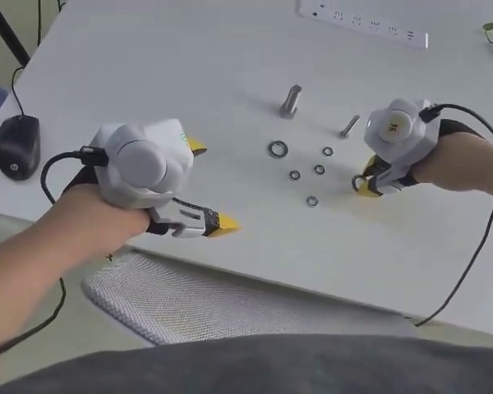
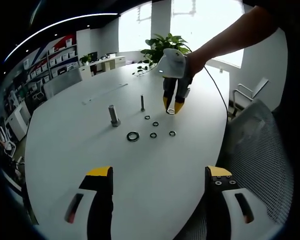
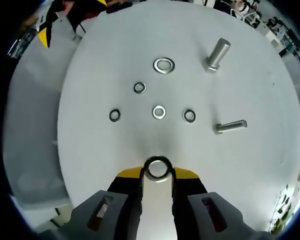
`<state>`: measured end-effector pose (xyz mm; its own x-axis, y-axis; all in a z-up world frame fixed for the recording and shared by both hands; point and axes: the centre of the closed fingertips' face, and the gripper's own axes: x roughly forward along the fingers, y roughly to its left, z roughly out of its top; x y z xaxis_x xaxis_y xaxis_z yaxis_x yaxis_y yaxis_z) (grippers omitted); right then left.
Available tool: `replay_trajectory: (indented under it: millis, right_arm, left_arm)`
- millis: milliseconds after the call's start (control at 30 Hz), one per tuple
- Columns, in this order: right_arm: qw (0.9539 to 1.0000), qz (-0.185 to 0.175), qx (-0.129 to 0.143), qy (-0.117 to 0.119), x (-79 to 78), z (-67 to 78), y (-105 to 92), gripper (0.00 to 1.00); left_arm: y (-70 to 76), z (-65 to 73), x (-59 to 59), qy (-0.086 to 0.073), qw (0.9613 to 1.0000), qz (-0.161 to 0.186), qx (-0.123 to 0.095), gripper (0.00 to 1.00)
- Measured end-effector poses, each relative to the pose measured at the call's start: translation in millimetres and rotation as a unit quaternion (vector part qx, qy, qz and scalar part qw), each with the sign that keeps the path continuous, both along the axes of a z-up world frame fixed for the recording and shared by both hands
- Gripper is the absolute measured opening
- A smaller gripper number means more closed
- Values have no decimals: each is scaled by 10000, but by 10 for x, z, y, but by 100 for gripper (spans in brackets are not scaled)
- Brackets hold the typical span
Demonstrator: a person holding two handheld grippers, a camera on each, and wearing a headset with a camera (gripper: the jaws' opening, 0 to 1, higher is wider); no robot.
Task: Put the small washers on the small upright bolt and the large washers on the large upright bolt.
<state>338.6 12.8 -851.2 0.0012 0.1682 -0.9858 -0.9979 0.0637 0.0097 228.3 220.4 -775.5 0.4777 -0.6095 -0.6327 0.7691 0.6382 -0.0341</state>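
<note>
Steel ring washer (image 3: pixel 157 159) in right claw (image 3: pixel 157 174), smooth white table (image 3: pixel 100 150)

Head view bright, even, soft daylight; white table (image 1: pixel 189 66) near washed out beyond both grippers; faint grey shadow beside large bolt (image 1: pixel 291 101), softer one under left gripper (image 1: pixel 211 185). Left gripper view: windows (image 2: pixel 205 20) far ahead of jaws blown to white glare, room off to left of jaws dim, strong fisheye bend at edges, own jaws slightly soft. Right gripper view: table evenly lit, diffuse shadow just ahead of right gripper (image 3: pixel 157 174), large washer (image 3: pixel 146 168) between its tips crisp, edges curved and darker
</note>
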Motion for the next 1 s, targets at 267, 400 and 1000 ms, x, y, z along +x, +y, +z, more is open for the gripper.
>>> replay_trajectory:
  millis: [267,400,1000]
  right_arm:
    - [10000,91,-19,1,136,194,61,21]
    - [9999,114,-10,7,185,323,137,21]
    - [9996,273,97,31,550,634,533,21]
  left_arm:
    - [16,6,40,-29,10000,0,-17,74]
    - [2,26,59,-59,10000,-15,-24,74]
    - [91,60,91,-95,9999,95,-27,73]
